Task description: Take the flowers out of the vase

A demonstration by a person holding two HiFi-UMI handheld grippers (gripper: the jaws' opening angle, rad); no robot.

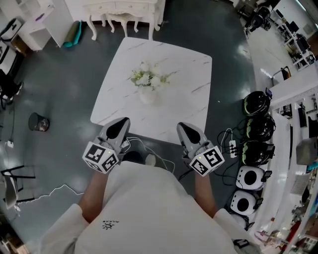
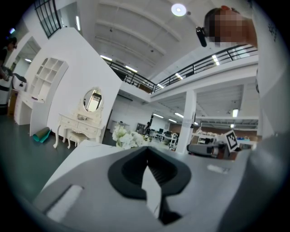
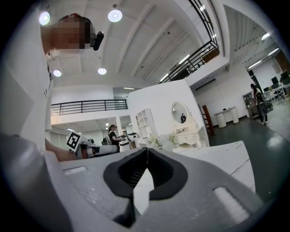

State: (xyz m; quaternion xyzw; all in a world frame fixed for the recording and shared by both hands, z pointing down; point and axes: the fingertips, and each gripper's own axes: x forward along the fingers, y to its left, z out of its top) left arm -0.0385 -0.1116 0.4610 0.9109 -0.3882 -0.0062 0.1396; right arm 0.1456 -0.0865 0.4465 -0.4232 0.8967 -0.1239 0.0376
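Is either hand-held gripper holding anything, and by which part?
Nothing held: left hand-held gripper and right hand-held gripper are shut, empty; flowers sit in the vase.

The left gripper (image 2: 147,152), grey plastic with black ribbed pads, fills the lower frame, its two jaws closed tip to tip with nothing between them. Straight ahead past the tips, a bunch of white flowers with green leaves (image 2: 126,138) rises above the edge of a white tabletop (image 2: 86,149). Farther off, ahead and to the left, stand an ornate white dressing table (image 2: 81,127) with an oval mirror (image 2: 93,100), a teal roll (image 2: 41,135) on the dark floor and a tall white arched shelf unit (image 2: 45,81). To the right, level with the tips, the right gripper (image 2: 195,148) shows its square-marker cube. Above it are a white pillar (image 2: 190,120), a black-railed balcony (image 2: 204,65) and a round ceiling lamp (image 2: 178,9).
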